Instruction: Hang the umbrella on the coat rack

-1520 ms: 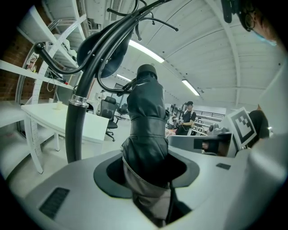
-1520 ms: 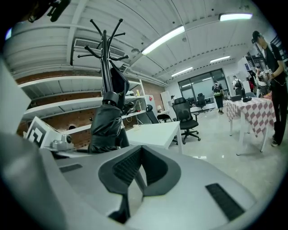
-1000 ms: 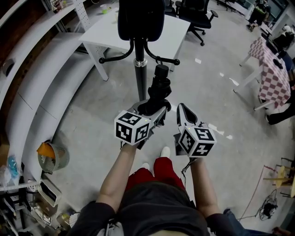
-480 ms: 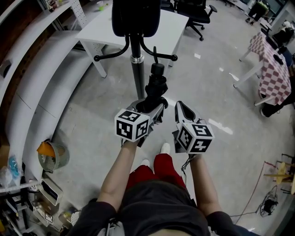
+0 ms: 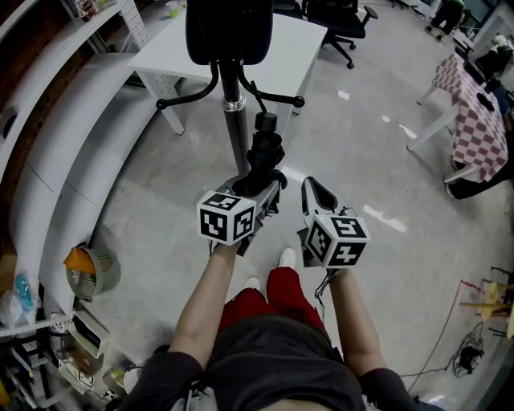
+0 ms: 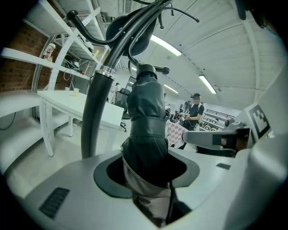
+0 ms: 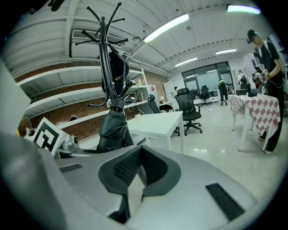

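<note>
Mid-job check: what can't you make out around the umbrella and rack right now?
Whether the umbrella touches the hook: left gripper view, they overlap; head view, too small.
Coat rack base: head view, hidden behind the left gripper.
Coat rack top: head view, under a dark hanging item, cut by the top edge.
Umbrella lower end: both views, buried in the left gripper.

A white table (image 5: 295, 48) is seen ahead of the jaws, a chair (image 5: 341, 16) beyond it, a checkered table (image 5: 470, 120) far to their right.
</note>
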Motion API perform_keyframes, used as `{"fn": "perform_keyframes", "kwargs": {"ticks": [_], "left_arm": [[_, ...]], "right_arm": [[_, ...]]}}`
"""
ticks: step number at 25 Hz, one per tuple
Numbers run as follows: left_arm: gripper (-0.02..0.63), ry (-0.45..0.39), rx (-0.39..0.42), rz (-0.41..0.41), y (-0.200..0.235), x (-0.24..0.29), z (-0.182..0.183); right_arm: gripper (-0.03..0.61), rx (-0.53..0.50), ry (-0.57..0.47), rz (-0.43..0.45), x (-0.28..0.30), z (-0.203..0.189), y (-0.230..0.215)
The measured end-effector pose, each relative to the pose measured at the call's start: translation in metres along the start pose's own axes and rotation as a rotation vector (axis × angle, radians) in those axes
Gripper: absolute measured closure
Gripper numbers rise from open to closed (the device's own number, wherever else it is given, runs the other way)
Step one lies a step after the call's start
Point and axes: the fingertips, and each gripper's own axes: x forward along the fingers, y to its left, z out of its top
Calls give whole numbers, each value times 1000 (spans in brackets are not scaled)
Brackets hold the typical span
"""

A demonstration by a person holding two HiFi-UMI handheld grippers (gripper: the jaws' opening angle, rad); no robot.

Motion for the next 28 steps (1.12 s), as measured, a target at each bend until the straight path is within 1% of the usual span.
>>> {"fn": "perform_keyframes", "kwargs": {"ticks": [17, 21, 28], "left_arm": [[419, 35, -31, 47, 13, 18, -18], [419, 30, -33, 69, 18, 22, -19], [416, 41, -13, 126, 31, 31, -27]], "right_arm": [[561, 2, 37, 16, 12, -9, -12], [561, -2, 51, 20, 15, -13, -14], [561, -9, 81, 33, 24, -25, -16]]}}
